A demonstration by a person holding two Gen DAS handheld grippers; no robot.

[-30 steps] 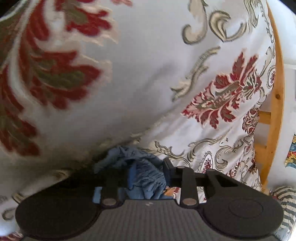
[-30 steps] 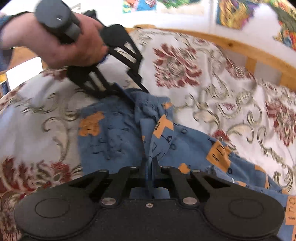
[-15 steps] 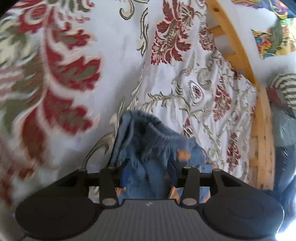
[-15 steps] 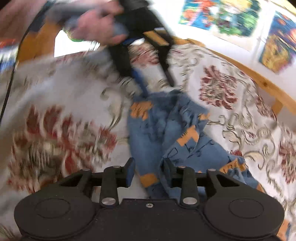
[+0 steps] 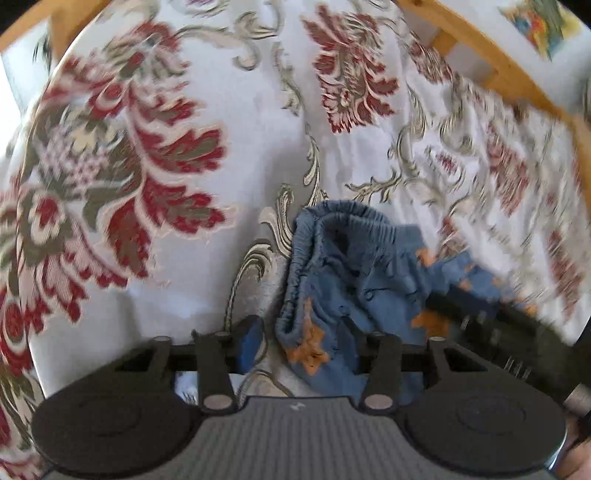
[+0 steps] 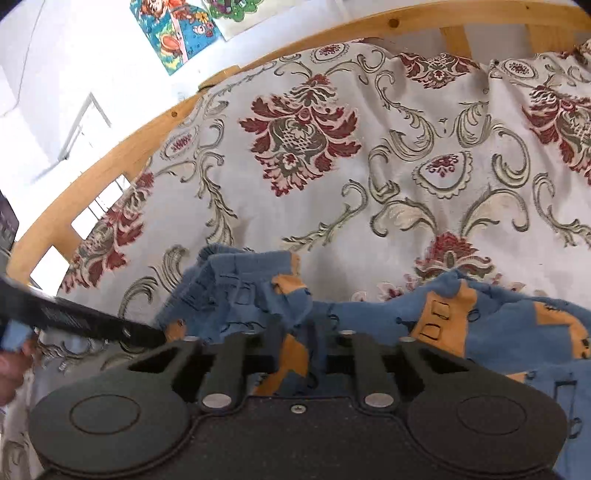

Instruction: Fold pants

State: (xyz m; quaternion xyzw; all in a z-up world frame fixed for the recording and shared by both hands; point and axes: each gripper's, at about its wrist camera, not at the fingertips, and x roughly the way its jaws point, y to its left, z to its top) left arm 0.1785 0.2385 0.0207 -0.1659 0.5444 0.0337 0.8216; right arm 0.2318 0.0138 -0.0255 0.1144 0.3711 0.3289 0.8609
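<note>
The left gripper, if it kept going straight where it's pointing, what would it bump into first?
Most likely the blue pants. Their bunched waistband lies right ahead of the left gripper, whose jaws are closing around the cloth. Just past it is the flowered bedspread. Depth is hard to judge here.

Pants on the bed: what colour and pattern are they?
The pants are blue with orange patches and dark line drawings, clearest in the right wrist view.

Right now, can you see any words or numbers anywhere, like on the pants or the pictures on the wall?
No text can be read anywhere.
Pants: orange patches with dark drawn marks, not clearly letters.
Wall pictures: colourful drawings, no words legible.
Dark bar of the left gripper: tiny pale print, too small and blurred to read.
Bedspread: floral pattern only.
</note>
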